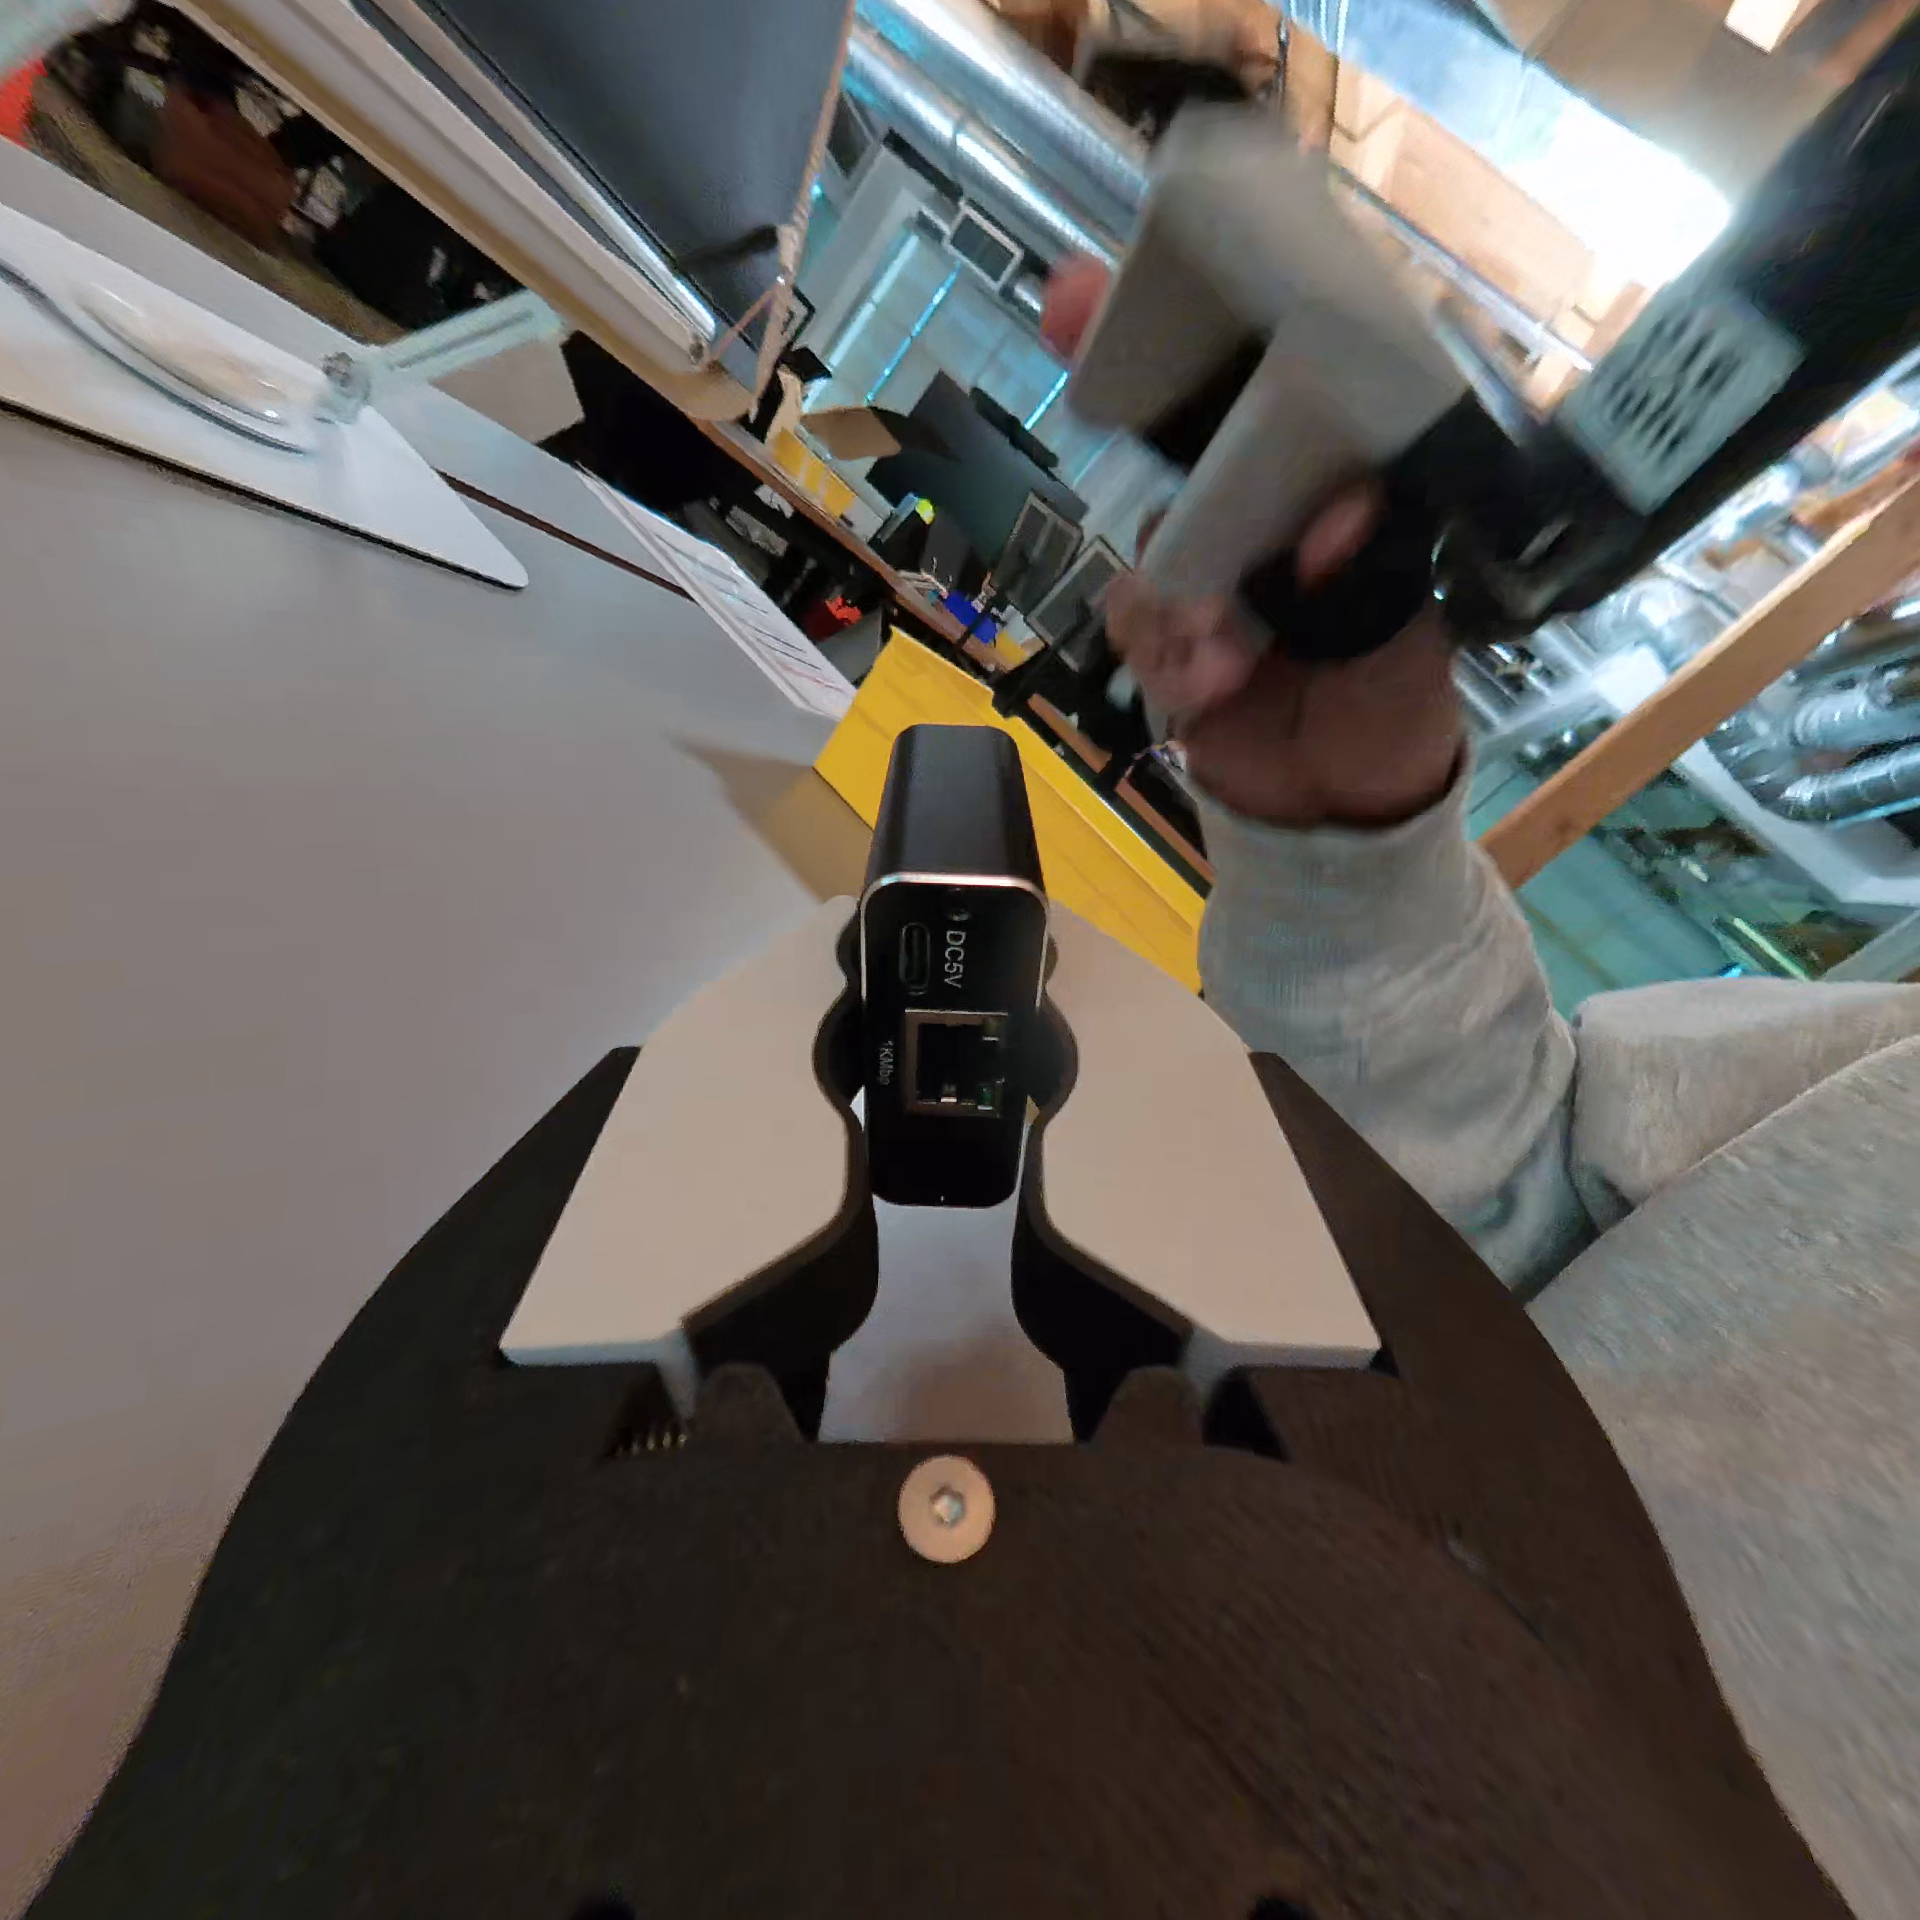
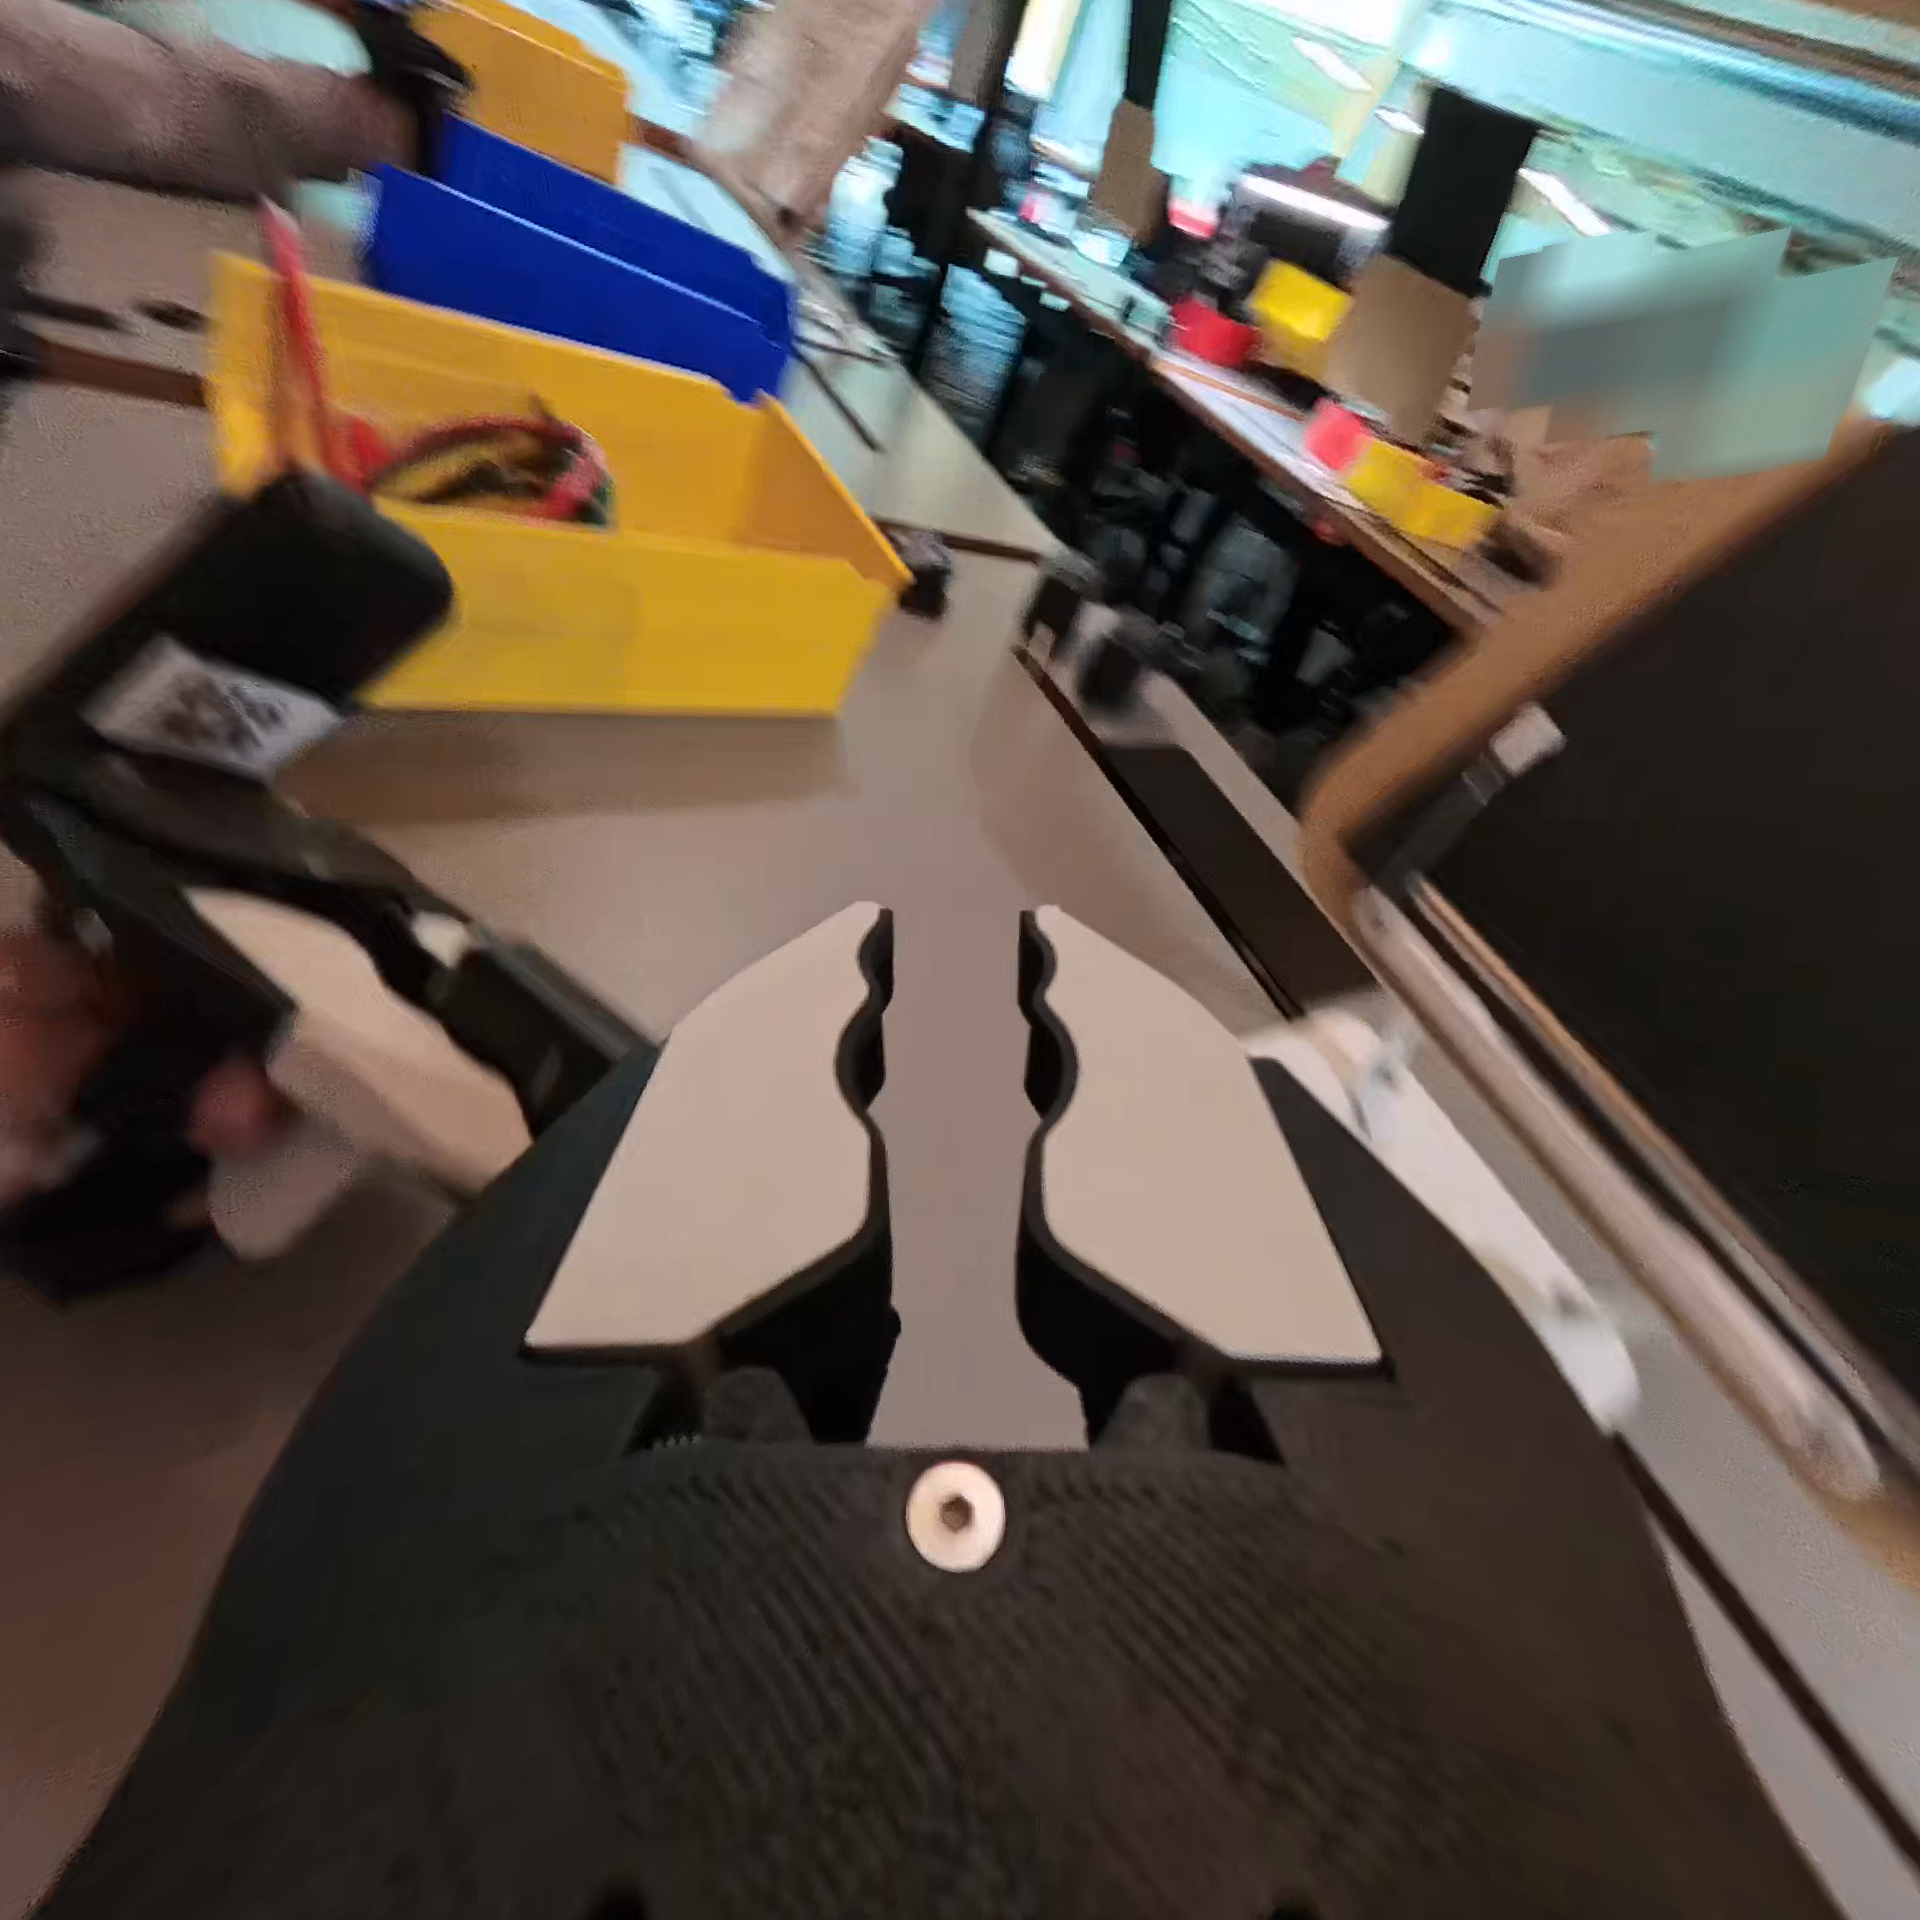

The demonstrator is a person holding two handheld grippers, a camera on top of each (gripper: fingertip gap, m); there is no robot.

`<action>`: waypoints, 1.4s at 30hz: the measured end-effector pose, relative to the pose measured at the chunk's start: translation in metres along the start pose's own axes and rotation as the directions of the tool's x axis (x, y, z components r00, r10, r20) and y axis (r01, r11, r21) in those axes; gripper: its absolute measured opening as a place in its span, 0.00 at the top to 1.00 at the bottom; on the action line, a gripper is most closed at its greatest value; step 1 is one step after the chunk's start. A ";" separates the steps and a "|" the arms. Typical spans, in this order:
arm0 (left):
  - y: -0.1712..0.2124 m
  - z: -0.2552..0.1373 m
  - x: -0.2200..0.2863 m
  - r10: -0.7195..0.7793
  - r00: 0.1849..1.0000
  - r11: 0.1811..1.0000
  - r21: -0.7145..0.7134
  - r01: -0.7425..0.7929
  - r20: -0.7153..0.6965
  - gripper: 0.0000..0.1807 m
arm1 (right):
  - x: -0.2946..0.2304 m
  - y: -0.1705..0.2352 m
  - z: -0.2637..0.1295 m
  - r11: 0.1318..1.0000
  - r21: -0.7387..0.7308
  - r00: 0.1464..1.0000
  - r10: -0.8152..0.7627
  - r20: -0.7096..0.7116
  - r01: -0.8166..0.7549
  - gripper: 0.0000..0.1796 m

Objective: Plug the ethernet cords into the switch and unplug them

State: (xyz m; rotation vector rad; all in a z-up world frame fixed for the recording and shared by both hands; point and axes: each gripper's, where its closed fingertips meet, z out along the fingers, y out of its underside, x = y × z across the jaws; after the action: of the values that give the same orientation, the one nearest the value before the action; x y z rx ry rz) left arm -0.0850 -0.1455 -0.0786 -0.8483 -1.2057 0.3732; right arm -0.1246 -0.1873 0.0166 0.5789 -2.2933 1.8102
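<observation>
My left gripper (image 1: 953, 935) is shut on a small black switch (image 1: 951, 966) and holds it lifted above the grey table (image 1: 312, 831). The switch's end face with an empty ethernet port (image 1: 954, 1062) points back at the camera. My right gripper (image 2: 956, 925) is open and empty, with a narrow gap between its fingers, above the table (image 2: 727, 810). In the left wrist view the right gripper (image 1: 1299, 343) shows blurred at the upper right, held by a hand in a grey sleeve. In the right wrist view the left gripper (image 2: 229, 748) shows at the left. Coiled red, yellow and black cords (image 2: 488, 468) lie in a yellow bin.
A yellow bin (image 2: 644, 623) stands on the table ahead, with blue bins (image 2: 582, 260) behind it; it also shows in the left wrist view (image 1: 1039, 810). A monitor (image 2: 1714, 831) on a white flat stand (image 1: 260, 416) is at the table's side. Other workbenches lie beyond.
</observation>
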 end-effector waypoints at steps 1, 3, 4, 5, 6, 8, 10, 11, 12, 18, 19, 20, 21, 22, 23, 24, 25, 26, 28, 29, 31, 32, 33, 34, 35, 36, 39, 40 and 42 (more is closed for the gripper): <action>-0.001 -0.004 -0.003 -0.015 1.000 1.000 0.012 0.015 0.009 0.86 | -0.006 -0.021 0.021 1.000 0.010 0.997 -0.007 0.073 0.006 0.85; -0.005 -0.013 -0.006 -0.047 0.999 0.998 0.044 0.046 0.022 0.86 | -0.022 -0.057 0.063 0.999 0.036 0.979 -0.025 0.203 0.018 0.85; -0.006 -0.018 -0.007 -0.055 0.998 0.997 0.057 0.053 0.031 0.86 | -0.030 -0.071 0.085 0.999 0.038 0.966 -0.030 0.259 0.021 0.85; -0.007 -0.022 -0.008 -0.059 0.997 0.996 0.069 0.056 0.042 0.86 | -0.040 -0.081 0.107 0.999 0.027 0.948 -0.030 0.316 0.023 0.86; -0.007 -0.026 -0.009 -0.061 0.997 0.995 0.078 0.057 0.052 0.86 | -0.052 -0.088 0.128 1.000 0.008 0.927 -0.022 0.374 0.021 0.86; -0.007 -0.032 -0.010 -0.060 0.996 0.995 0.086 0.054 0.073 0.86 | -0.074 -0.100 0.166 0.999 -0.038 0.880 0.013 0.474 0.005 0.85; -0.008 -0.038 -0.010 -0.063 0.994 0.993 0.101 0.054 0.085 0.86 | -0.094 -0.108 0.200 0.996 -0.084 0.837 0.054 0.544 -0.010 0.85; -0.008 -0.041 -0.010 -0.066 0.994 0.993 0.107 0.056 0.090 0.86 | -0.102 -0.110 0.216 0.994 -0.109 0.821 0.069 0.567 -0.008 0.86; -0.008 -0.045 -0.010 -0.068 0.993 0.992 0.114 0.057 0.097 0.86 | -0.109 -0.110 0.232 0.991 -0.136 0.810 0.075 0.581 0.006 0.86; -0.008 -0.062 -0.009 -0.096 0.988 0.985 0.153 0.078 0.117 0.86 | -0.136 -0.099 0.307 0.963 -0.243 0.789 0.059 0.612 0.116 0.84; -0.008 -0.065 -0.009 -0.103 0.988 0.984 0.160 0.083 0.119 0.86 | -0.142 -0.101 0.312 0.961 -0.255 0.776 0.081 0.625 0.105 0.83; -0.008 -0.069 -0.008 -0.110 0.987 0.982 0.169 0.089 0.119 0.86 | -0.149 -0.104 0.316 0.961 -0.261 0.763 0.100 0.639 0.092 0.83; -0.008 -0.071 -0.008 -0.119 0.986 0.979 0.178 0.097 0.118 0.86 | -0.155 -0.108 0.318 0.962 -0.259 0.750 0.110 0.652 0.083 0.83; -0.008 -0.074 -0.008 -0.128 0.985 0.977 0.186 0.105 0.116 0.86 | -0.162 -0.112 0.319 0.964 -0.253 0.739 0.110 0.665 0.085 0.83; -0.008 -0.076 -0.008 -0.138 0.984 0.974 0.195 0.114 0.115 0.86 | -0.168 -0.114 0.319 0.964 -0.247 0.730 0.099 0.676 0.098 0.84; -0.009 -0.078 -0.008 -0.147 0.983 0.971 0.204 0.121 0.114 0.86 | -0.175 -0.116 0.319 0.963 -0.243 0.723 0.084 0.686 0.118 0.84; -0.009 -0.080 -0.009 -0.155 0.981 0.969 0.211 0.129 0.112 0.86 | -0.181 -0.117 0.318 0.961 -0.239 0.712 0.071 0.699 0.138 0.84; -0.010 -0.081 -0.009 -0.161 0.981 0.967 0.217 0.135 0.111 0.86 | -0.189 -0.119 0.316 0.960 -0.237 0.697 0.066 0.714 0.152 0.84; -0.010 -0.083 -0.009 -0.167 0.980 0.964 0.224 0.140 0.109 0.86 | -0.204 -0.122 0.309 0.957 -0.242 0.663 0.077 0.745 0.161 0.84; -0.011 -0.084 -0.009 -0.168 0.980 0.964 0.226 0.140 0.110 0.86 | -0.210 -0.123 0.305 0.957 -0.245 0.645 0.088 0.759 0.158 0.83; -0.011 -0.085 -0.009 -0.169 0.980 0.964 0.227 0.141 0.109 0.86 | -0.220 -0.128 0.296 0.959 -0.247 0.618 0.111 0.778 0.140 0.82; -0.010 -0.084 -0.009 -0.170 0.980 0.963 0.227 0.142 0.107 0.86 | -0.222 -0.130 0.292 0.960 -0.246 0.611 0.114 0.783 0.136 0.81; -0.010 -0.084 -0.008 -0.172 0.980 0.963 0.227 0.145 0.105 0.86 | -0.222 -0.131 0.288 0.960 -0.242 0.612 0.110 0.783 0.137 0.80; -0.010 -0.083 -0.008 -0.174 0.979 0.963 0.226 0.148 0.102 0.86 | -0.219 -0.132 0.287 0.960 -0.239 0.627 0.097 0.773 0.146 0.79; -0.009 -0.083 -0.008 -0.176 0.979 0.963 0.224 0.151 0.099 0.86 | -0.211 -0.130 0.288 0.956 -0.240 0.659 0.071 0.748 0.169 0.79; -0.009 -0.082 -0.008 -0.178 0.979 0.963 0.222 0.154 0.096 0.86 | -0.200 -0.125 0.292 0.946 -0.250 0.701 0.038 0.712 0.204 0.80; -0.007 -0.079 -0.007 -0.186 0.979 0.963 0.214 0.163 0.088 0.86 | -0.166 -0.102 0.303 0.905 -0.330 0.785 -0.008 0.619 0.270 0.81; -0.006 -0.078 -0.007 -0.188 0.978 0.963 0.212 0.166 0.086 0.86 | -0.160 -0.093 0.305 0.891 -0.374 0.797 0.022 0.603 0.258 0.82; -0.005 -0.077 -0.007 -0.191 0.978 0.964 0.205 0.170 0.084 0.86 | -0.152 -0.073 0.308 0.857 -0.461 0.816 0.089 0.572 0.230 0.81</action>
State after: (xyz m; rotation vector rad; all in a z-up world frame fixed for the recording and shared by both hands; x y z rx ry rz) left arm -0.0177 -0.1820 -0.0881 -0.5481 -1.3069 0.3839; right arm 0.0765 -0.4670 -0.0500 1.2202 -2.9179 0.9615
